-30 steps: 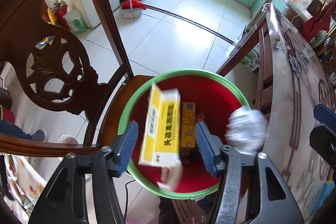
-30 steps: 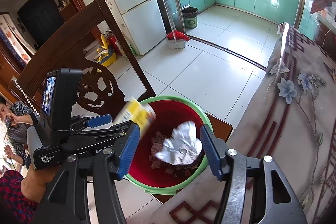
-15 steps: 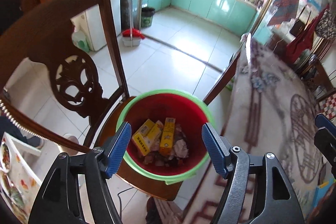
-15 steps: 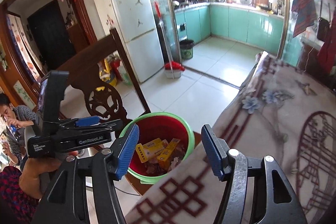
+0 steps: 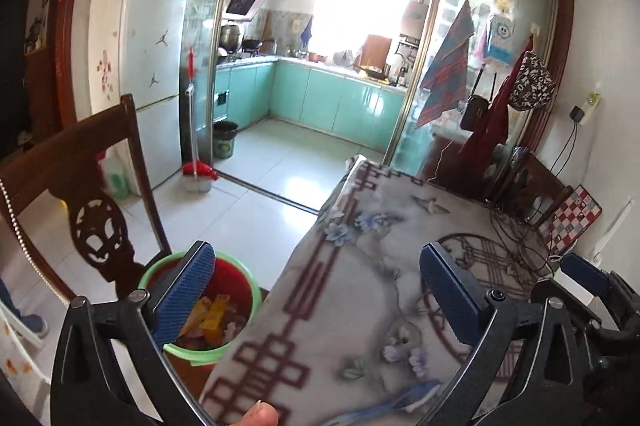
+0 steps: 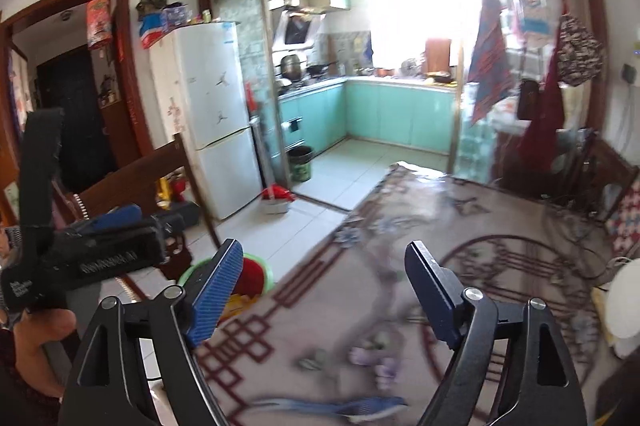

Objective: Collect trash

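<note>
Jaws on my left gripper point(image 5: 316, 290) stand wide apart with nothing between them, and my right gripper point(image 6: 324, 290) is spread just as wide, gripping nothing. Both hang over the patterned bench point(image 5: 380, 266). I see the bin point(image 5: 236, 342), red inside with a green rim, on the chair point(image 5: 92, 186) beside the bench edge, with yellow boxes point(image 5: 214, 314) and other scraps lying in it.

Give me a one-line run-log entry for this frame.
left gripper: open, empty | right gripper: open, empty | red bin: holds trash, beside table
</note>
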Available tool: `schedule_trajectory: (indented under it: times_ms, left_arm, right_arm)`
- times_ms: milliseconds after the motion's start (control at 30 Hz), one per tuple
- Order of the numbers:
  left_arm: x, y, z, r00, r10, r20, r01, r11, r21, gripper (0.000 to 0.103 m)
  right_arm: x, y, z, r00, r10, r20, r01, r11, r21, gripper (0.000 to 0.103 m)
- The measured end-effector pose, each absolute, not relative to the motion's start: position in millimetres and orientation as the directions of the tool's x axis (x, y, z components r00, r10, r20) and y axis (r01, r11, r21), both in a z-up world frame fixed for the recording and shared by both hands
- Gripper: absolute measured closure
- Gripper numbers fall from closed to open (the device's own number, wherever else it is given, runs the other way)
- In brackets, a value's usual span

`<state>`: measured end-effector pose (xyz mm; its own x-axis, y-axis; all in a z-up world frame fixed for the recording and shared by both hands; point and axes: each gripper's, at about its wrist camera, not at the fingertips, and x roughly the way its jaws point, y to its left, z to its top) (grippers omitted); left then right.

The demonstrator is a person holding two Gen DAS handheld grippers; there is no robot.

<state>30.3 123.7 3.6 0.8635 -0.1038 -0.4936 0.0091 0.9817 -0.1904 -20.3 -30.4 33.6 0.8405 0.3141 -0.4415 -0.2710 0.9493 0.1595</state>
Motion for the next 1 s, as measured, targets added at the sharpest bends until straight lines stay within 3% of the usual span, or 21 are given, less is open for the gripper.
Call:
schedule_trajectory:
  times_ms: [133,300,367,667,1000]
  left_arm:
    - [20,88,24,0.897,-0.057,-0.439,-0.002,0.991,-0.133,0.000]
    - [6,53,45,0.929,-0.068,-0.364,0.030,0.994,-0.109,0.000]
    - [3,45,50,0.936,-0.074,-0.344,0.038,0.993,-0.108,0.000]
    - [4,25,50,0.908,-0.100,-0.406,0.074,0.994,-0.080,0.000]
    - [8,20,46,0.896,-0.076,-0.437,0.054,0.997,-0.063,0.000]
  right_arm:
    - [-43,-86,42,0.883,0.235,-0.407,-0.176,0.968,0.177,0.016]
    - [-68,-136,54,0.931,0.099,-0.352,-0.044,0.986,0.160,0.002]
    - [-74,-146,56,0.941,0.057,-0.334,-0.006,0.988,0.152,0.001]
    - [-84,-163,56,0.939,0.005,-0.343,0.063,0.980,0.188,0.001]
    - [-72,-159,51,0.931,0.039,-0.364,0.039,0.978,0.204,0.001]
